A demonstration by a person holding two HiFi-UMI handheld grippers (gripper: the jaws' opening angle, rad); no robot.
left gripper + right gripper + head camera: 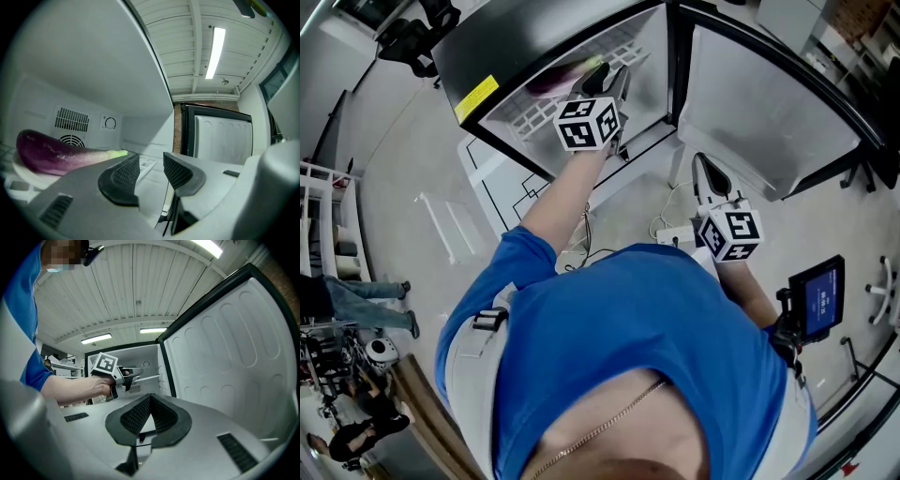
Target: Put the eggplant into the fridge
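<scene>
As judged from the lie of things, progress: near the end; placing done, closing-up left.
Eggplant [51, 157]: inside the fridge [649, 56], lying on its side on the white wire shelf [546, 114]; purple body to the far left, pale green stem end toward the left gripper; free of both tools.
Left gripper [150, 161]: reached into the fridge compartment; jaws apart with nothing between them; just right of the stem end and not touching it.
Right gripper [149, 401]: held back outside the fridge, near the person's body; jaws together at the tips, empty.
Fridge door [234, 348]: swung wide open to the right, white inner liner bare.
Left to do, by judgement: draw the left gripper out clear of the shelf, then swing the door shut; nothing more needed for the eggplant itself.
Yellow label [476, 97]: on the top edge of the cabinet, at the left; dark print on it, too small to read.
Thermostat dial [110, 123]: on the far inner wall, right of the vent grille [71, 119]; no readable figures.
Marker cube [588, 124]: black-and-white square patterns only, no letters; the same on the right gripper's cube.
Screen [817, 298]: on a stand at the near right; blue display, text too small to read.
Brand name: none visible on cabinet or door.
</scene>
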